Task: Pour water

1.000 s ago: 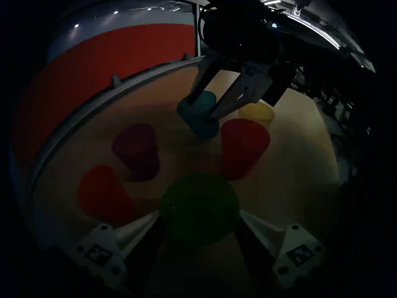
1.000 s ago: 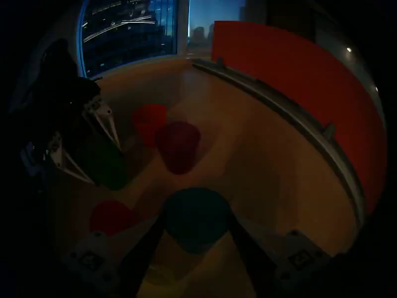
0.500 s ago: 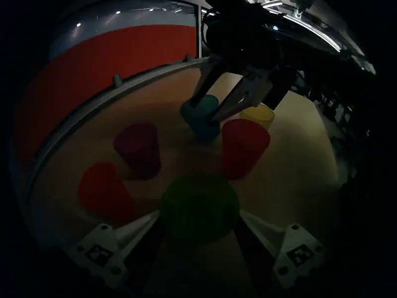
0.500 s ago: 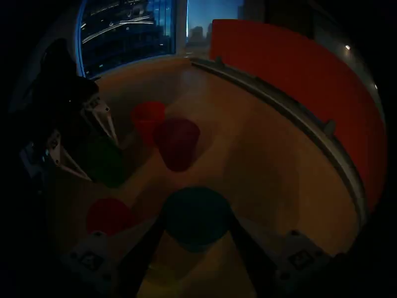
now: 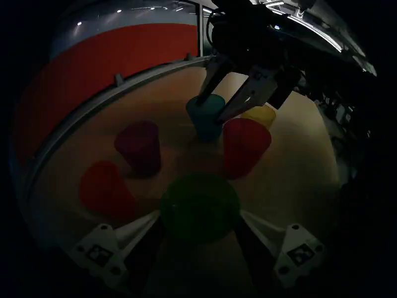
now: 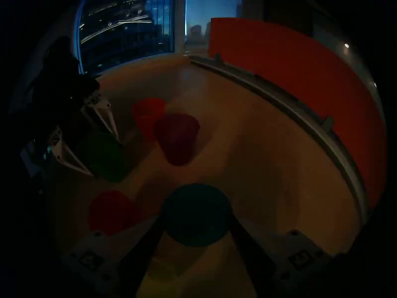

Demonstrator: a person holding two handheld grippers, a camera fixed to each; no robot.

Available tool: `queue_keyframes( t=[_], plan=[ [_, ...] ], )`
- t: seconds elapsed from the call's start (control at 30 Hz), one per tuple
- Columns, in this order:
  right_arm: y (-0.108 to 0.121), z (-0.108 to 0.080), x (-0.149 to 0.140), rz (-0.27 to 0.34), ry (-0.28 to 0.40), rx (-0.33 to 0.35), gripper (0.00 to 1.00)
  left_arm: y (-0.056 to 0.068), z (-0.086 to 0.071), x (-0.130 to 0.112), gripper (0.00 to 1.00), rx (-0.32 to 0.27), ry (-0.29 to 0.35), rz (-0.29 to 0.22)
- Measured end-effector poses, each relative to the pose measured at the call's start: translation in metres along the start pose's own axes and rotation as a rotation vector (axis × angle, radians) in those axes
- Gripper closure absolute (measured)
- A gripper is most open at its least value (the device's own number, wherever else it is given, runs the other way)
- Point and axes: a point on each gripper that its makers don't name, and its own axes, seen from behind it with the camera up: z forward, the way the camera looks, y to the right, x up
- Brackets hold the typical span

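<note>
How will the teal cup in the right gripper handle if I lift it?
The teal cup looks like thin plastic: probably light, may flex in the right gripper. Its smooth tapered wall could slip. Contents can't be seen.

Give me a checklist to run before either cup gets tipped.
1. Left gripper clamped on green cup: ok.
2. Right gripper clamped on teal cup: ok.
3. Teal cup upright, left gripper view: ok.
4. Water in either cup: cannot tell, too dark.
5. Room to tip: red cup and yellow cup stand close beside teal cup, probably not ok.
</note>
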Motion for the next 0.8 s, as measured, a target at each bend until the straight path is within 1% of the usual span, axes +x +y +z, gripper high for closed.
queue_keyframes(
  t=[0.8],
  plan=[
    [-0.0036,-0.0022,-0.0030,0.000,-0.014,0.007,0.03,0.0001,-0.0018,0.0003,0.12,0.007,-0.001,0.003]
  ],
)
